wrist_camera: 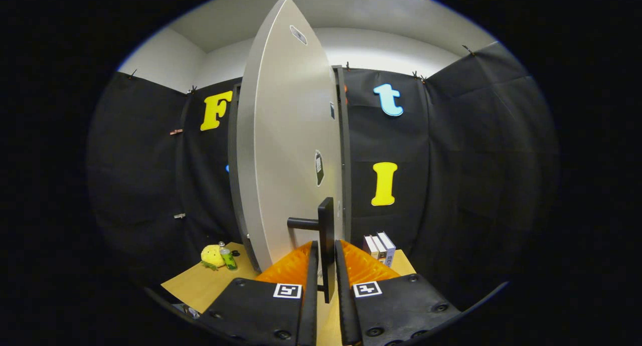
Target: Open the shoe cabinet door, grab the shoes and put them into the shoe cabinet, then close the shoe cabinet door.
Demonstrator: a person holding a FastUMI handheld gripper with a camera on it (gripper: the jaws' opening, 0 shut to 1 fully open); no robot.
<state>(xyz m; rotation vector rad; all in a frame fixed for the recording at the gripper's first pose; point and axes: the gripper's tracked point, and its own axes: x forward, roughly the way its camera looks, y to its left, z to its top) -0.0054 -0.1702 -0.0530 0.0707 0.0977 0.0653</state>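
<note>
The pale grey shoe cabinet door [293, 150] stands upright straight ahead of you, swung partly open. Its black handle [325, 240] hangs between the fingers of your hand-held gripper [326, 266], which are narrowed closely around the handle plate. Beneath lies a wooden surface [200, 283]; a yellow plush toy [212, 255] and green can [229, 260] sit to one side, upright books [380, 247] to the other.

The gripper [326, 266] has its fingers closed to a narrow gap around the dark handle plate [326, 245] of the silver cabinet door [291, 150]; contact cannot be confirmed. The door stands ajar, edge-on ahead of the fingers. A dark lever [302, 223] projects left from the plate. On the wooden tabletop [200, 286], a yellow plush toy [212, 255] and green can [229, 260] sit near the left edge; upright books [379, 248] stand at the right edge.
</note>
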